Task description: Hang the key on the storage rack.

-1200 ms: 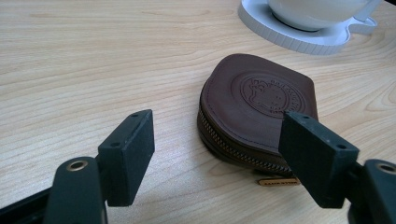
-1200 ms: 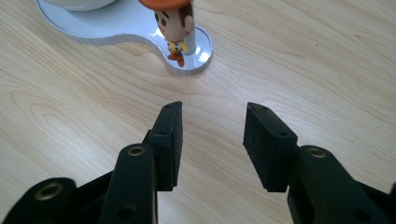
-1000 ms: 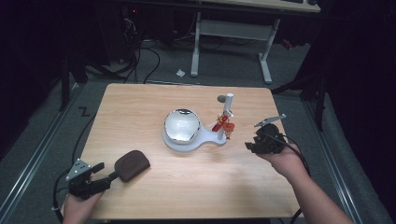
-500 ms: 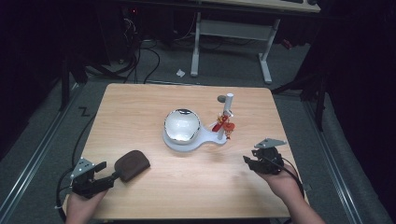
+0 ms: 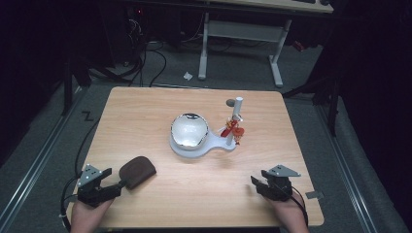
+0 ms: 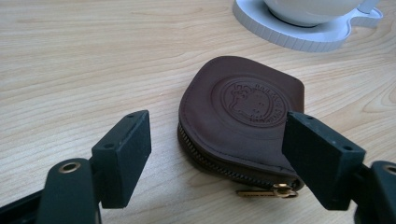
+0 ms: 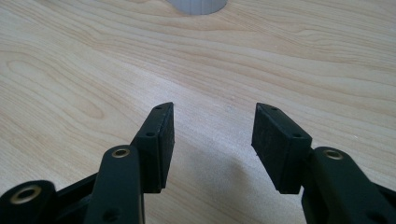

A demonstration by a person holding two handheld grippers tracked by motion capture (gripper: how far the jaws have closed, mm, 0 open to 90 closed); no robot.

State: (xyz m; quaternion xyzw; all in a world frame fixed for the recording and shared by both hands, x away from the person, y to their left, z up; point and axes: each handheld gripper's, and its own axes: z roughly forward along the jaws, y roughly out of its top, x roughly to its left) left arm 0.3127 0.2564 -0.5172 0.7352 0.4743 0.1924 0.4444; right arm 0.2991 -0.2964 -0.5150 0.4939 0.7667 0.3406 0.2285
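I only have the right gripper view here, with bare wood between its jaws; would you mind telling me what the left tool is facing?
Observer: The left tool faces a brown leather pouch lying flat on the table, its jaws open on either side of the pouch's near end, not pressing it.
Operator: Thank you. Which end of it is nearest that tool?
Observer: The zipped edge, with a brass zip pull at the near corner.
Operator: And what is the white thing at my top edge?
Observer: The high view shows a white stand carrying a shiny round bowl, with a white post and a red charm at its side.
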